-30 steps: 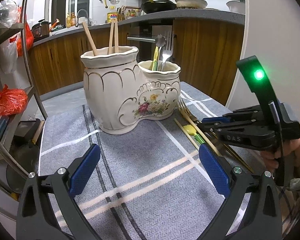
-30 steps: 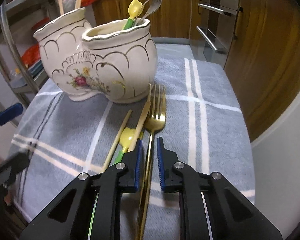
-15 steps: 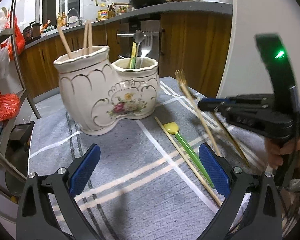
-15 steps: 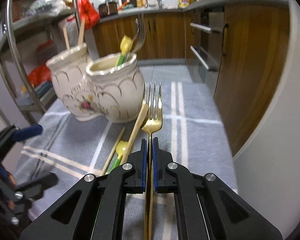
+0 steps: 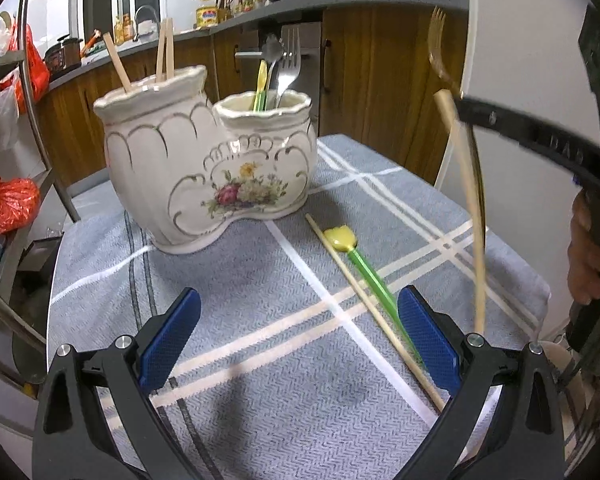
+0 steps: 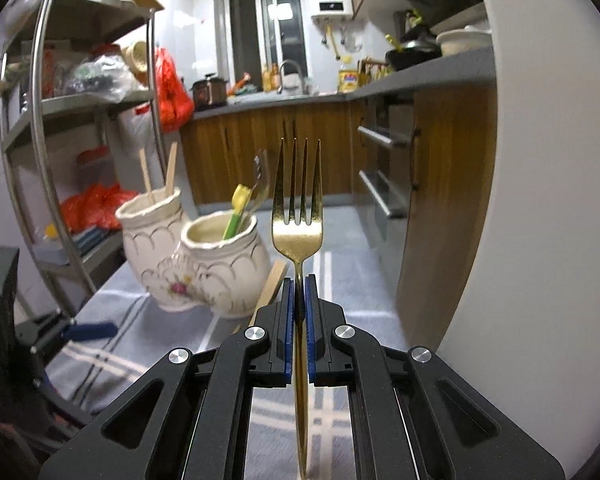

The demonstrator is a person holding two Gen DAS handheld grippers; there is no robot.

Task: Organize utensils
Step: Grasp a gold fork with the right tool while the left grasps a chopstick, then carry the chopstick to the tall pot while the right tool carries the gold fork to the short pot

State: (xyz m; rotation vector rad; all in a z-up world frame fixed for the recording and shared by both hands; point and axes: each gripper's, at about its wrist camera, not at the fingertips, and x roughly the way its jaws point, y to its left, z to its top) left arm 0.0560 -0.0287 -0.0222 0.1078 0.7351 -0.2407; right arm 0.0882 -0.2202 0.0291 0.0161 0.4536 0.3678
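The right hand-held gripper (image 6: 299, 300) is clamped on the neck of a gold fork (image 6: 297, 216), tines pointing up and away, lifted clear of the tabletop (image 5: 260, 280). A wooden chopstick (image 6: 271, 286) rides up just to the left of the pads; whether it is pinched too I cannot tell. The ceramic holder (image 6: 204, 256) stands ahead and to the left of this hand-held gripper, its nearer cup already holding a silver fork and a green-handled piece. This looks like the carrying step; next the fork probably needs swinging over that cup and tipping handle-down. The left hand-held gripper (image 5: 300, 344) is spread wide and empty above the cloth, with a yellow-tipped green utensil (image 5: 360, 264) and another chopstick (image 5: 372, 308) lying toward its right finger.
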